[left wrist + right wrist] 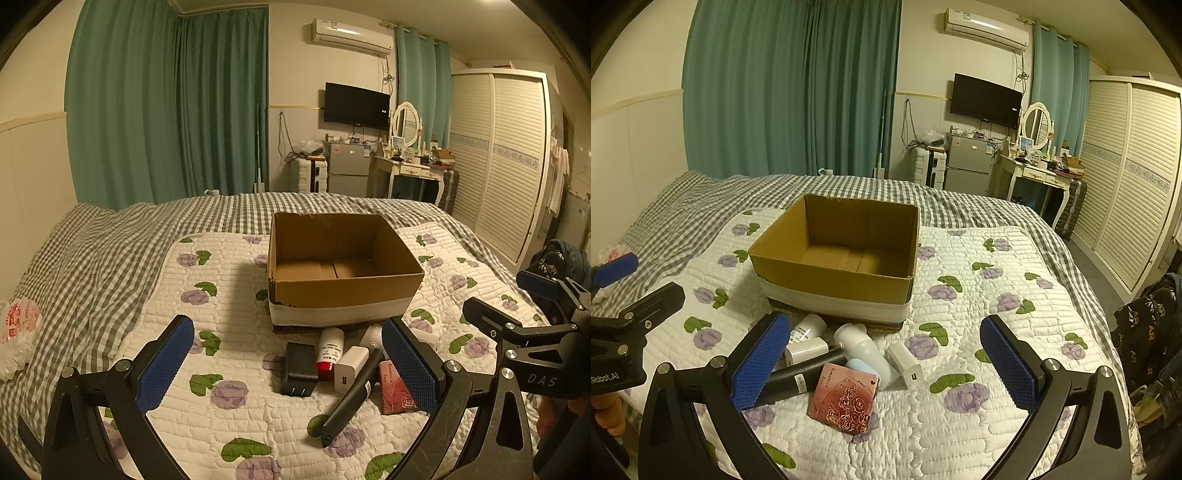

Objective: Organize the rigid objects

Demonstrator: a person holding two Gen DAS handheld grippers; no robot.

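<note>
The left tongs (288,365) stand wide open and hold nothing, their two blue pads well apart over the quilted bed (229,258). From them, a small heap of things lies at about twelve to one o'clock, close in front. At the left of the heap is a black plug adapter (298,369), lying flat with its prongs toward the camera. Beside it at one o'clock is a white tube with a red cap (330,352), its long axis running from six to twelve o'clock, cap end nearer. Next come a white charger block (351,368) and a black cylinder (351,398) whose long axis slants from seven to one o'clock, passing close by the right pad. A pink rose-printed case (846,397) lies at the right of that view, partly hidden behind the pad.

Behind the heap at twelve o'clock sits the open cardboard box (343,284), which looks empty, its near wall just beyond the tube.

The right tongs (886,363) are likewise fully spread and empty. From them, the heap lies at eleven to twelve o'clock, with the pink case nearest, a white bottle (864,350) and a second white charger (907,363) just behind it.

Both pairs sit low and level, pointing toward the box. My judgement is that the left tongs are better set for the black adapter, and the right tongs for the pink case or second charger.
</note>
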